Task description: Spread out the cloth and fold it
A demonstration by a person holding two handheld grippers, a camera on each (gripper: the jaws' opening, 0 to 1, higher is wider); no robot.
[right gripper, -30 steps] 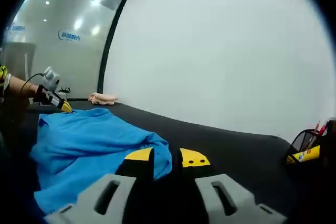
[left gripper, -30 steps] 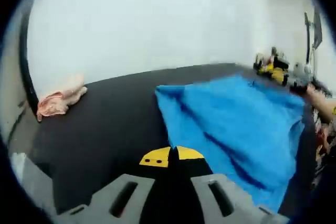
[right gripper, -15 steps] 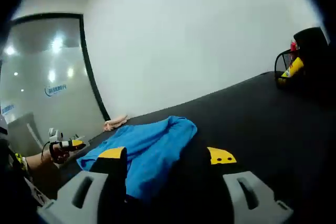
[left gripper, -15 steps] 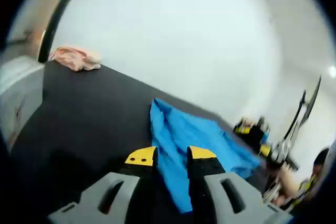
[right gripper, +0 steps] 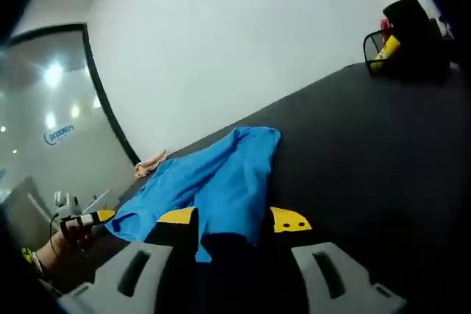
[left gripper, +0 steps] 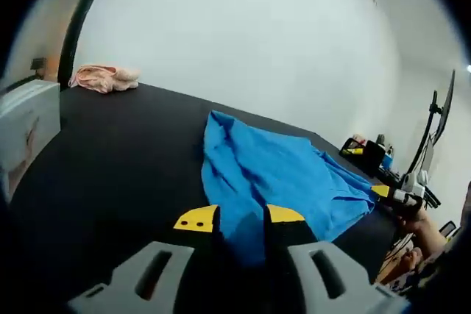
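A blue cloth (left gripper: 280,174) lies partly spread and creased on the black table (left gripper: 125,159). Its near end runs up between the yellow-tipped jaws of my left gripper (left gripper: 241,218), which is shut on it. In the right gripper view the same cloth (right gripper: 213,182) stretches away to the left. Its near edge lies between the jaws of my right gripper (right gripper: 233,220), which stand apart. The right gripper (left gripper: 383,192) sits at the cloth's far right corner in the left gripper view. The left gripper (right gripper: 99,217) shows at the cloth's left corner.
A pink cloth (left gripper: 103,77) is bunched at the table's far edge, also the pink cloth (right gripper: 151,161). A white box (left gripper: 26,130) stands at the left. A black pen holder (right gripper: 401,34) and desk items (left gripper: 364,154) sit at the other end. A person's hand (left gripper: 423,226) holds the right gripper.
My right gripper's jaws stood wide half a second ago and are now closer together around the cloth edge. The left jaws keep their gap on the cloth. Both views have shifted.
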